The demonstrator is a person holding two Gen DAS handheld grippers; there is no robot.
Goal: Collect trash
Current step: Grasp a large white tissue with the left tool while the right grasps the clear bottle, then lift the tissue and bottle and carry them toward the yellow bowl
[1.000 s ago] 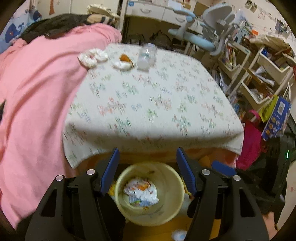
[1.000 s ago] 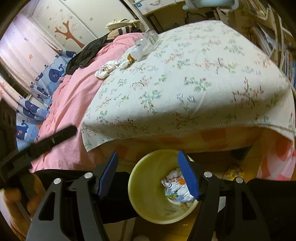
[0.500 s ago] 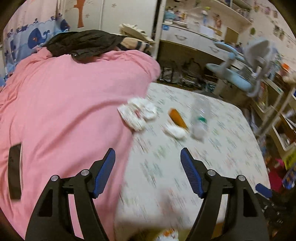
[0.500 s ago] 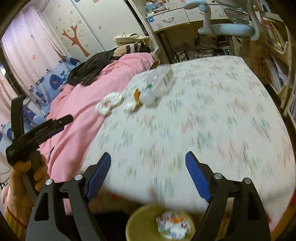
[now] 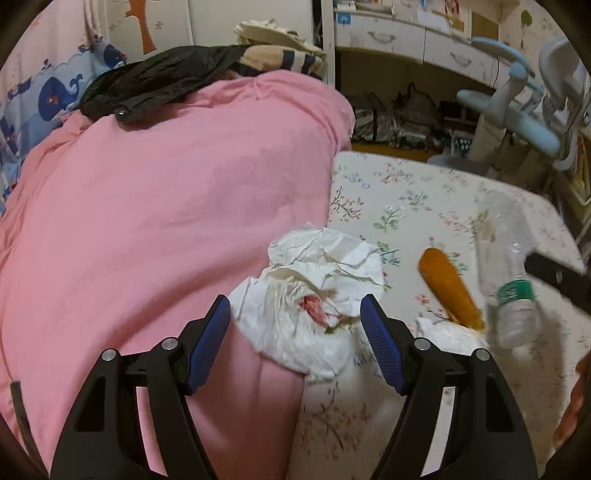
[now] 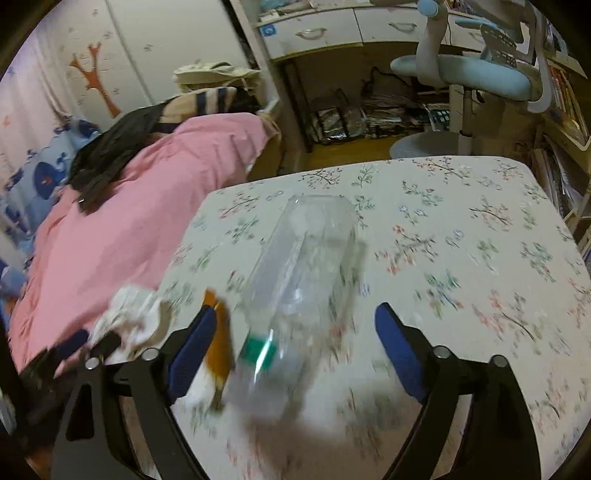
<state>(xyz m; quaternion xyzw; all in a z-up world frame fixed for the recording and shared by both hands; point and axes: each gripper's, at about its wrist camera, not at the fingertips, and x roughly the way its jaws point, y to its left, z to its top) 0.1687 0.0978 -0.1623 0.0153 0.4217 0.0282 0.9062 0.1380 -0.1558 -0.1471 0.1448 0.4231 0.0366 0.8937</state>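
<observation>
A crumpled white tissue wad (image 5: pixel 314 288) lies where the pink quilt meets the floral cloth. My left gripper (image 5: pixel 295 321) is open with its blue pads on either side of the wad. An orange wrapper (image 5: pixel 448 288) and a small white scrap (image 5: pixel 443 332) lie to its right. A clear plastic bottle with a green label (image 6: pixel 295 280) lies on the floral cloth; it also shows in the left wrist view (image 5: pixel 506 273). My right gripper (image 6: pixel 295 347) is open, its pads straddling the bottle's neck end. The tissue wad (image 6: pixel 129 314) and orange wrapper (image 6: pixel 219 343) sit left of it.
The pink quilt (image 5: pixel 166 206) covers the bed on the left, with a black jacket (image 5: pixel 159 81) on top. The floral cloth (image 6: pixel 461 258) covers the table. A blue-grey desk chair (image 6: pixel 472 74) and a desk with drawers (image 6: pixel 325 33) stand behind.
Both grippers rose from above the yellow trash bin and moved forward over the table. The left now brackets the tissue wad, the right brackets the bottle. The bin has left view.
</observation>
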